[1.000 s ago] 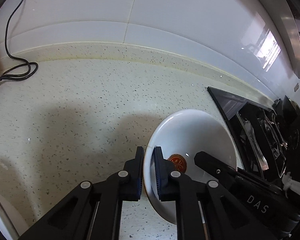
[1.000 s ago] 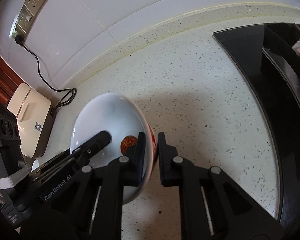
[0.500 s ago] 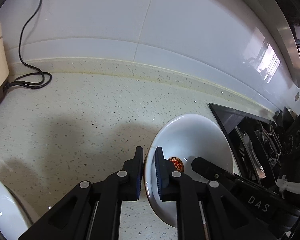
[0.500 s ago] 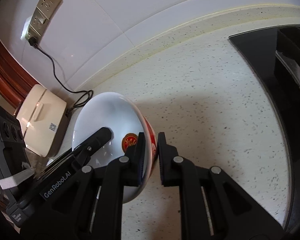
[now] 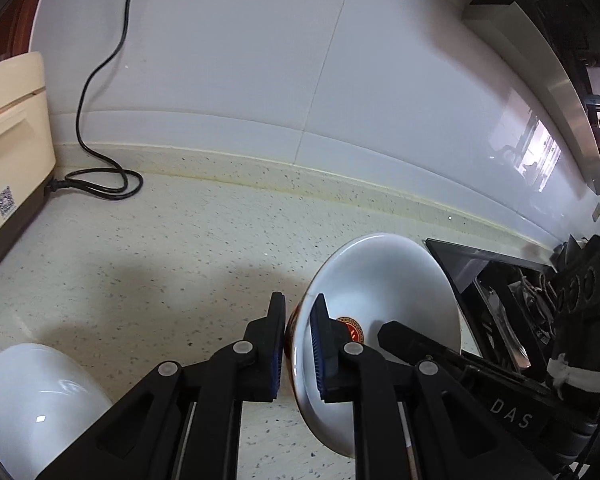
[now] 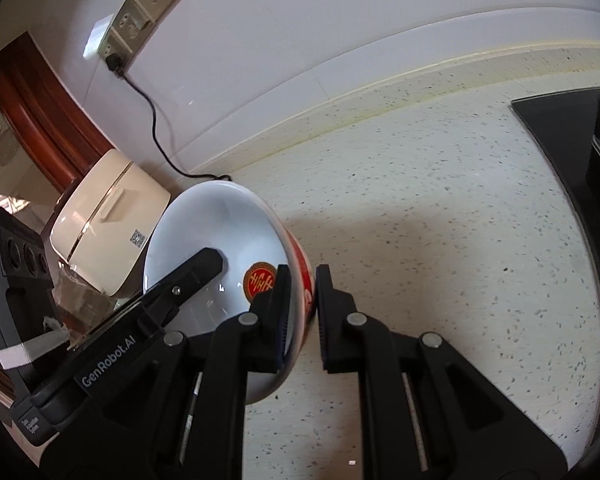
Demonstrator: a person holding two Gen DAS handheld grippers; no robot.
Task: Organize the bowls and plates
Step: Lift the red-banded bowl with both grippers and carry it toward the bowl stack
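Note:
One white bowl [image 5: 384,280] with a red emblem inside and a red band outside hangs tilted above the speckled counter, held from both sides. My left gripper [image 5: 298,308] is shut on its left rim, one pad inside and one outside. On the opposite rim my right gripper [image 6: 302,280] is shut the same way around the bowl [image 6: 220,232]. Each wrist view shows the other gripper's inner finger [image 5: 404,334] [image 6: 204,264] reaching into the bowl. A second white dish [image 5: 32,400] sits at the lower left of the left wrist view.
A cream rice cooker [image 5: 8,132] [image 6: 108,224] stands at the left, its black cable [image 5: 100,184] coiled on the counter and plugged into a wall socket [image 6: 140,20]. A black stove [image 5: 500,280] [image 6: 560,128] borders the right. White tiled wall behind.
Both grippers have risen and tipped upward with the bowl between them. More wall, the rice cooker and the socket have come into view; the grips are unchanged.

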